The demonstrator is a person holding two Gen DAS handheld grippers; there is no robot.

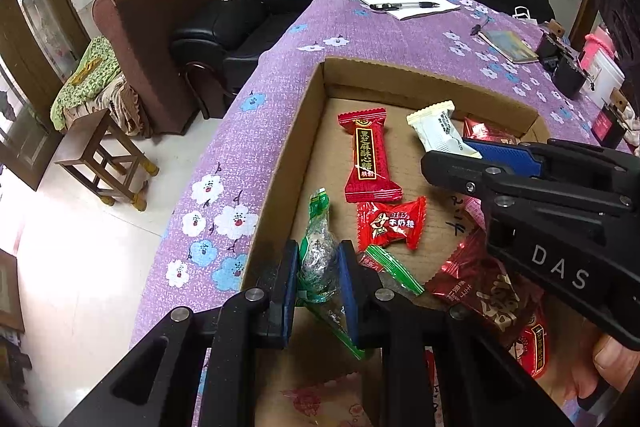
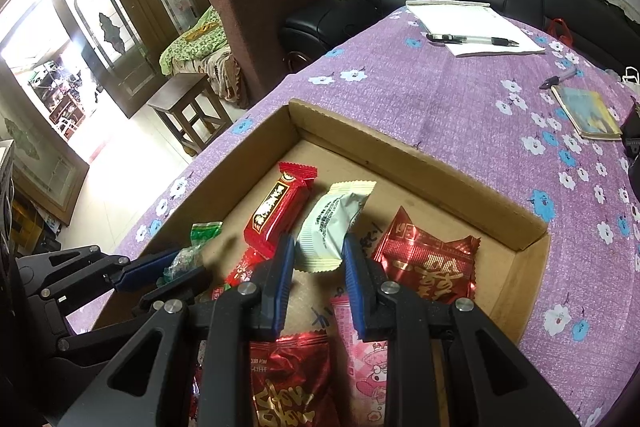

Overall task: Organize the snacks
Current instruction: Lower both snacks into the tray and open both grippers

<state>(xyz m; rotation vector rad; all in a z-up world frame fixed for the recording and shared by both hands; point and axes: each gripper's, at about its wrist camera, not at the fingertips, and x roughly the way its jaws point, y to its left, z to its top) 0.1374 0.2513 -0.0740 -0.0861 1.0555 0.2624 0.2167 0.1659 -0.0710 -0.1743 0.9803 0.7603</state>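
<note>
Reaching low into the cardboard box [image 1: 308, 107], the left gripper [image 1: 319, 273] pinched a crinkly green-and-silver candy [image 1: 318, 259]; the right gripper [image 2: 318, 259] was spread around a white packet [image 2: 332, 227].

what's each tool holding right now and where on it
The left tool pinches the green-and-silver candy around its bulging middle. The right tool straddles the white snack at its near end, not visibly clamped.
</note>
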